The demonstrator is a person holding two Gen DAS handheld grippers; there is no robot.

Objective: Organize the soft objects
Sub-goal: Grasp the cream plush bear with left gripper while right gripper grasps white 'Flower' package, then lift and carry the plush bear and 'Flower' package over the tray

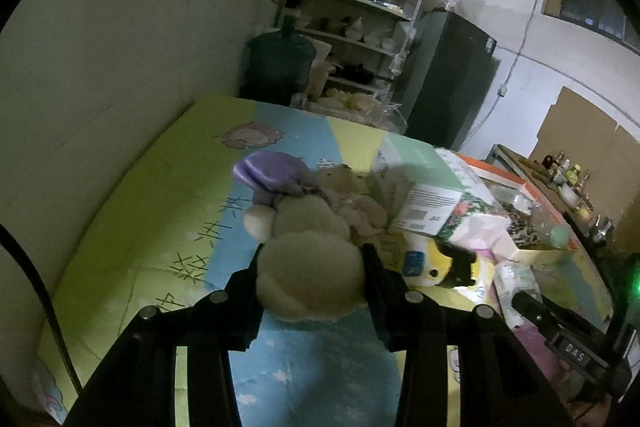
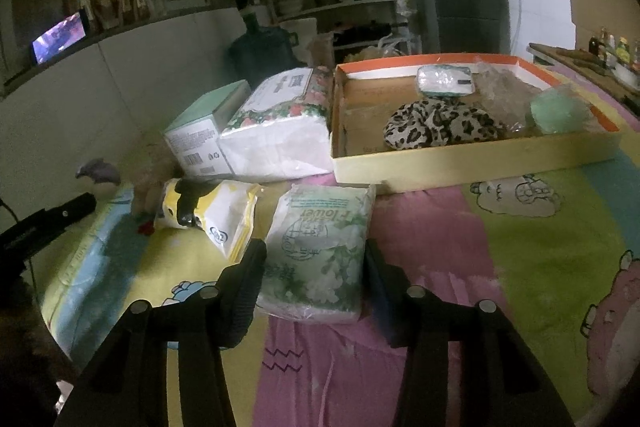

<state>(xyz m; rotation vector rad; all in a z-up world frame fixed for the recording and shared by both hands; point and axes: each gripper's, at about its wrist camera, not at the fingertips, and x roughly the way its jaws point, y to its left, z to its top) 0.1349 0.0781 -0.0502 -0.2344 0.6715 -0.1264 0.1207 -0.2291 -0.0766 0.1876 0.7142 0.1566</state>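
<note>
Squeezing plush [image 1: 310, 267], left claw [image 1: 312, 277] clamped on soft end: may slip. Right claw [image 2: 314, 281] straddling tissue pack [image 2: 320, 251], contact unclear; may drag

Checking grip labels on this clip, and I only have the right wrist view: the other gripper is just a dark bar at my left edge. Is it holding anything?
Observer: Yes. In the left wrist view the left gripper is shut on a cream plush toy, with its fingers pressing into the toy's rounded near end.
Operator: Is the purple thing at my left edge part of that toy?
Observer: It looks so. A purple cap sits on the toy's far end.
Operator: Is the toy in the tray yet?
Observer: No. It is over the mat. The tray lies off to its right, past a green-and-white box.
</note>
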